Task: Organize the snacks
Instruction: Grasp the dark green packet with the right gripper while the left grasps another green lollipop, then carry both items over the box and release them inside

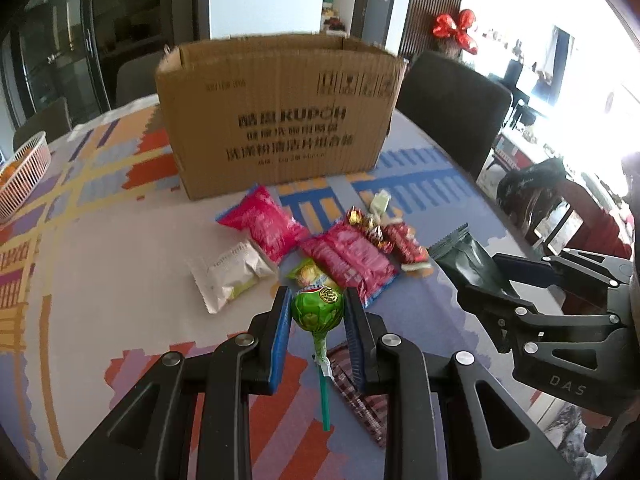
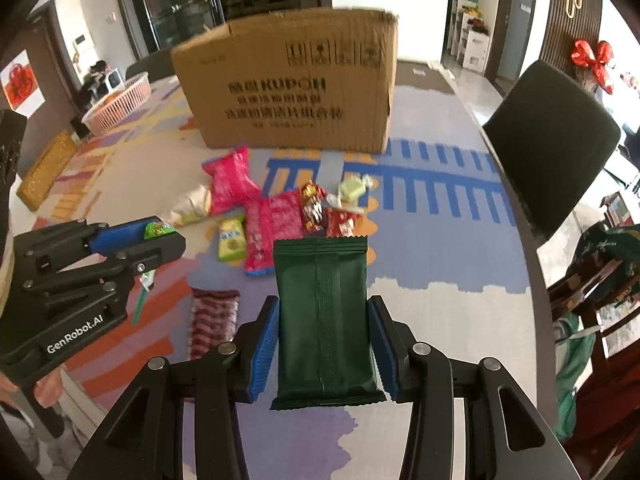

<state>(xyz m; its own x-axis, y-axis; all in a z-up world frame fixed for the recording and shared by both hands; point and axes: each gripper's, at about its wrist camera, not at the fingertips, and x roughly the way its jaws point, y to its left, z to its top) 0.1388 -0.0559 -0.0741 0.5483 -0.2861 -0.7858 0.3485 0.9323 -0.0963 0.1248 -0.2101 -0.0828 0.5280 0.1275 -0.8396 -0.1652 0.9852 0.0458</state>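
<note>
My left gripper is shut on a green lollipop, held above the table; its stick hangs down. It also shows in the right wrist view. My right gripper is shut on a dark green snack packet, also seen in the left wrist view. An open cardboard box stands at the back. In front of it lie pink packets, a white packet, a yellow-green candy, red and gold sweets and a striped brown wrapper.
A pink basket with oranges stands at the table's far left. A woven mat lies near the left edge. A dark chair stands at the right side. The patterned tablecloth covers the table.
</note>
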